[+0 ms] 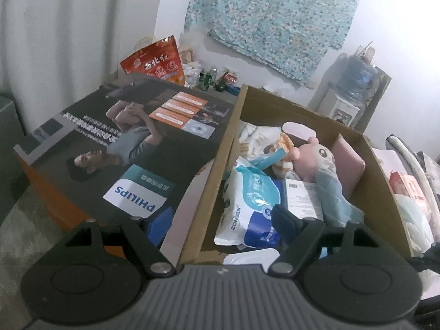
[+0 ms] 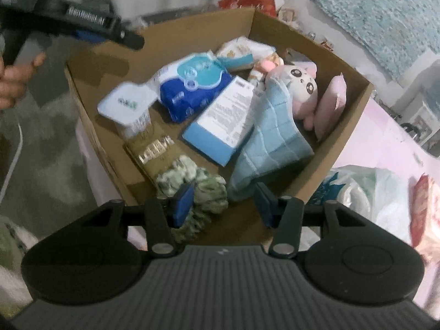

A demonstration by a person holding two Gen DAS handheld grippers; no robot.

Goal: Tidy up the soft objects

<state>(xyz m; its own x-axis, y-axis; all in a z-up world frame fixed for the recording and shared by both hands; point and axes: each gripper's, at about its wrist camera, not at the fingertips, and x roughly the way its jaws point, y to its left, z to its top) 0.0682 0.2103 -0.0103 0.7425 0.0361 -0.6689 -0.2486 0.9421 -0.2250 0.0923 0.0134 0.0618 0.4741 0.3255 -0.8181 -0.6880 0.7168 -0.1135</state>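
right wrist view: right gripper (image 2: 224, 205) over near edge of cardboard box (image 2: 170, 24), 2 fingers spread apart, clamped on nothing. green-and-white fluffy scrunchie (image 2: 211, 189) lying against inner face of left finger (image 2: 183, 205), trailing down below it; clear gap to right finger, so not pinched. just ahead of right finger: light blue quilted cloth (image 2: 271, 148) draped inside box. further ahead, beyond cloth: pink plush toy (image 2: 298, 82) with big dark eyes, small pink pillow (image 2: 330, 104) leaning on far right wall. ahead and centre: white-and-blue carton (image 2: 220, 126) lying flat, blue wet-wipes pack (image 2: 192, 85) past it. ahead and left: white tub (image 2: 126, 104), tan packet (image 2: 154, 151) beside scrunchie. far upper left: left gripper (image 2: 82, 29) held in bare hand (image 2: 13, 82), blurred, above left rim of box. off to right of tongs: white plastic bag (image 2: 368, 189) on pink surface.

left wrist view: left gripper (image 1: 220, 225) spread wide apart, holding nothing, left finger above philips box (image 1: 132, 143), right finger inside cardboard box (image 1: 275, 101) over wet-wipes pack (image 1: 247, 206). ahead of right finger: carton (image 1: 302, 195), blue cloth (image 1: 335, 200), plush toy (image 1: 316, 156), pink pillow (image 1: 349, 165). far ahead on wall: floral blue sheet (image 1: 275, 19); far ahead left: red bag (image 1: 156, 63).
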